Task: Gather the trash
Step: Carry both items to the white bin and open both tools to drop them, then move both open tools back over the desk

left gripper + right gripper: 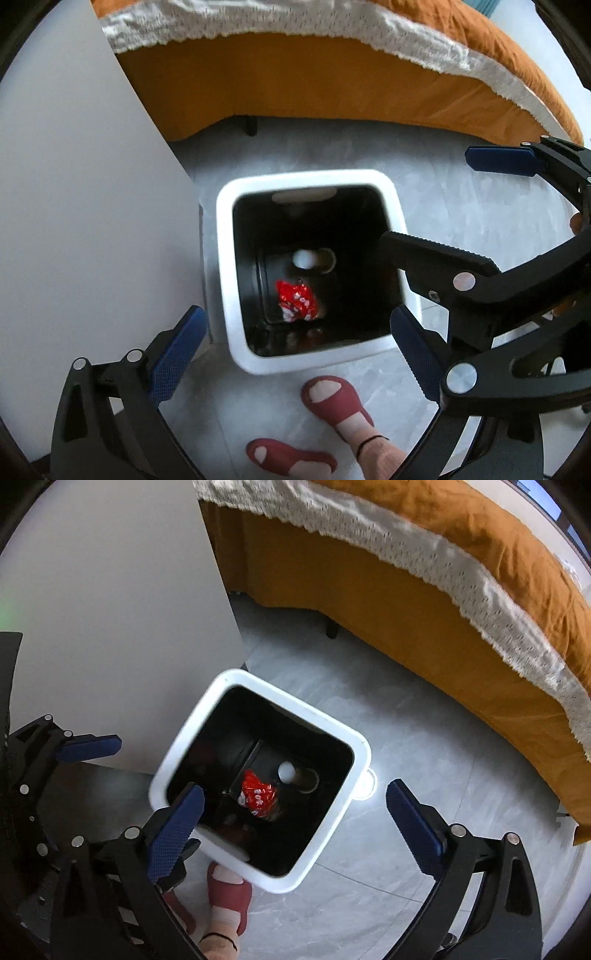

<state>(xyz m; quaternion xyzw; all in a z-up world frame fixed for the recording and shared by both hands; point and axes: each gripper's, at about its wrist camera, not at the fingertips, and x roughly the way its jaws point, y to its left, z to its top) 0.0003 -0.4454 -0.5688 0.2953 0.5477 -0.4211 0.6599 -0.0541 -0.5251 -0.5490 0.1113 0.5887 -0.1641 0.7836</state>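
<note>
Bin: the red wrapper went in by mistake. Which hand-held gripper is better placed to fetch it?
Left, probably. The left hand-held gripper, open, frames the bin and red wrapper centrally; the right hand-held gripper sits off toward one rim.

A crumpled red wrapper [297, 301] lies at the bottom of the white-rimmed bin [229, 266].

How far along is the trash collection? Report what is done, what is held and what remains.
Done: a crumpled red wrapper and a small white ball-like piece lie at the bottom of the square white-rimmed bin with a black inside. In hand: nothing; the left hand-held gripper and right hand-held gripper both hang open above the bin. Left: no other trash shows on the grey floor in view.
</note>
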